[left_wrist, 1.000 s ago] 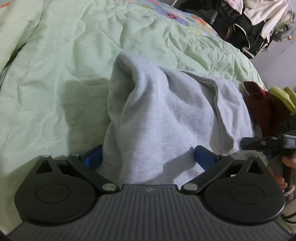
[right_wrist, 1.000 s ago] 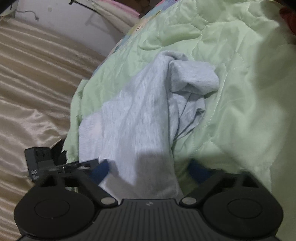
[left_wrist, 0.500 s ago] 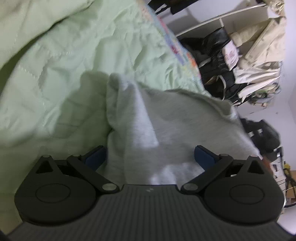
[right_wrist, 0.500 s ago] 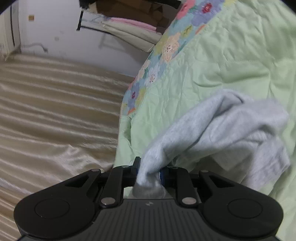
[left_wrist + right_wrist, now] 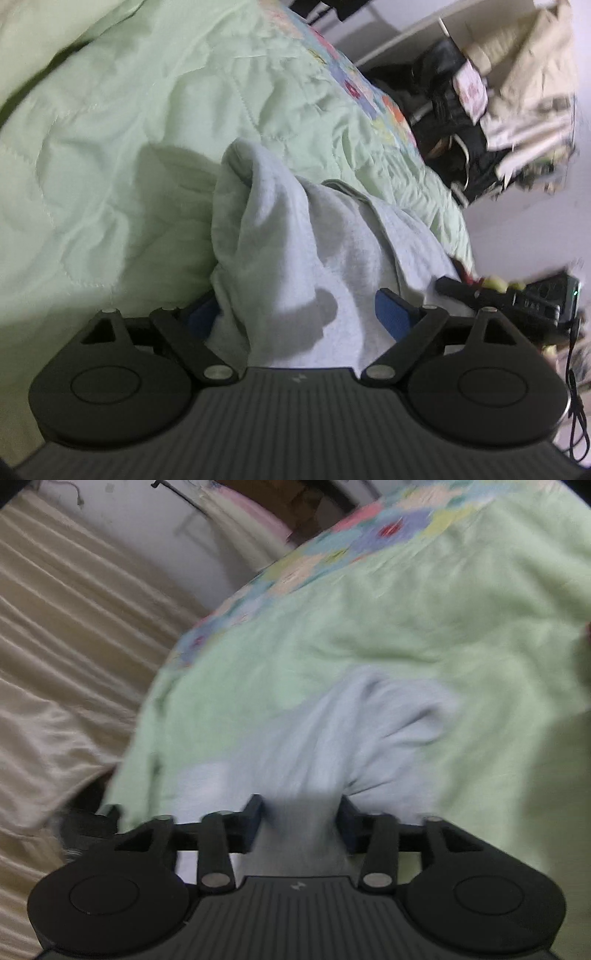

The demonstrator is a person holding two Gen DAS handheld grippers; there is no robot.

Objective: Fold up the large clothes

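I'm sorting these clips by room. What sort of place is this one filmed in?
Most likely a bedroom. A pale green quilted bedspread with a floral patchwork border covers a bed, a light grey sweatshirt lies on it, and a rack piled with clothes and bags stands beside the bed.

Matt fleecy grey garment (image 5: 306, 258), quilted bedspread (image 5: 110, 147)

both grippers look alike: the left gripper (image 5: 299, 314) and right gripper (image 5: 300, 821) each have a ribbed dark grey body, two round black discs beside it, black link arms with silver screws, and blue pads (image 5: 391, 314).
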